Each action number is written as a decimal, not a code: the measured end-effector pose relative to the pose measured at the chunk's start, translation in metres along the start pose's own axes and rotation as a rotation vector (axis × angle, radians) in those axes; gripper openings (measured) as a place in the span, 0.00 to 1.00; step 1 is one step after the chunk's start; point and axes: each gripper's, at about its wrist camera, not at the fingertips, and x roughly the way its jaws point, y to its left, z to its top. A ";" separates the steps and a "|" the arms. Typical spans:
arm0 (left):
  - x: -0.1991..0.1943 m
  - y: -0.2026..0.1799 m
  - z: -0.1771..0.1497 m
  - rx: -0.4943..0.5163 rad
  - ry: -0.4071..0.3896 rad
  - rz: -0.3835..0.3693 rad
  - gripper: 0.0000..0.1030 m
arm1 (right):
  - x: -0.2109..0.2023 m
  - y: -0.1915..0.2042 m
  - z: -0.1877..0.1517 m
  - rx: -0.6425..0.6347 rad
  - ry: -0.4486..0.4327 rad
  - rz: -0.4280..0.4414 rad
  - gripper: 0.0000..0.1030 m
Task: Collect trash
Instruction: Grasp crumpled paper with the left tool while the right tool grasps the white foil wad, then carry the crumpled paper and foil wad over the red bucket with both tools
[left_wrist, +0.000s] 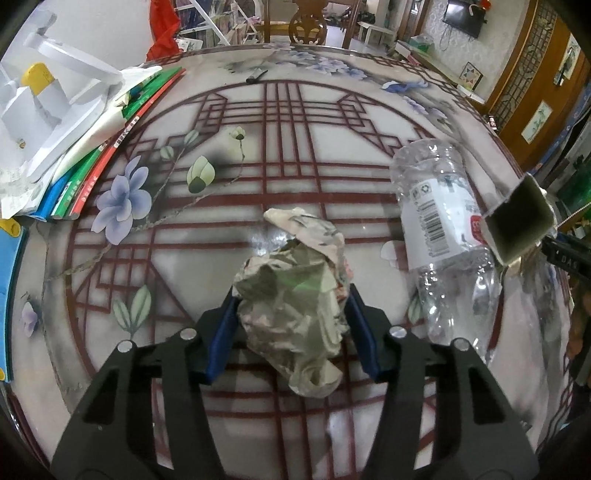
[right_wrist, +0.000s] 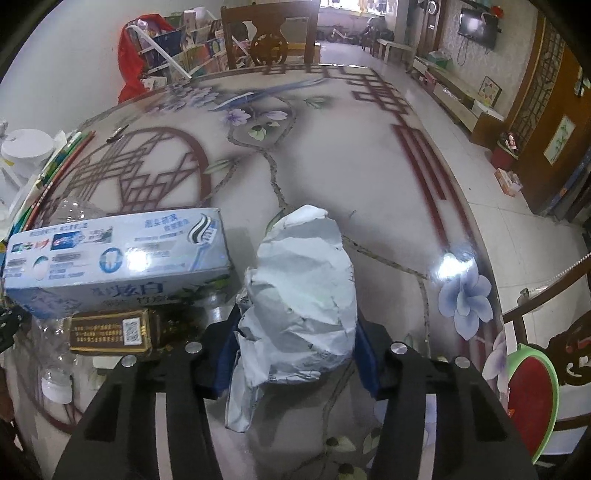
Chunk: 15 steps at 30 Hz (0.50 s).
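so, left to right: one stack of books (left_wrist: 92, 162), one paper wad (left_wrist: 295, 295) clamped in the left gripper (left_wrist: 291, 325), one bottle (left_wrist: 443, 229) on the table (left_wrist: 332, 110), one toothpaste box (right_wrist: 118, 258), perhaps one cigarette pack (right_wrist: 110, 330), and one white wad (right_wrist: 299, 302) pinched by the right gripper (right_wrist: 295, 350).

The left gripper (left_wrist: 291, 306) has its blue fingers (left_wrist: 223, 332) pinched on both sides of a crumpled paper wad (left_wrist: 295, 295), greyish with some print on it. It's over a glossy tabletop (left_wrist: 280, 147) with red lattice and blue flowers. To the right, a clear plastic bottle (left_wrist: 443, 229) lies on its side with a white barcode label, and the open end of a box (left_wrist: 517, 221) pokes in over it. A messy stack of books (left_wrist: 96, 162) sits far left, and a black pen (left_wrist: 256, 76) lies at the far edge.
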 end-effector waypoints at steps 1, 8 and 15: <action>-0.003 0.000 -0.002 0.000 -0.005 0.007 0.52 | -0.003 0.001 -0.001 0.000 -0.005 0.001 0.49; -0.040 -0.006 -0.011 0.006 -0.055 0.019 0.52 | -0.036 0.008 -0.015 -0.012 -0.045 0.013 0.49; -0.089 -0.032 -0.028 0.077 -0.113 -0.024 0.52 | -0.083 0.014 -0.038 -0.034 -0.097 0.023 0.49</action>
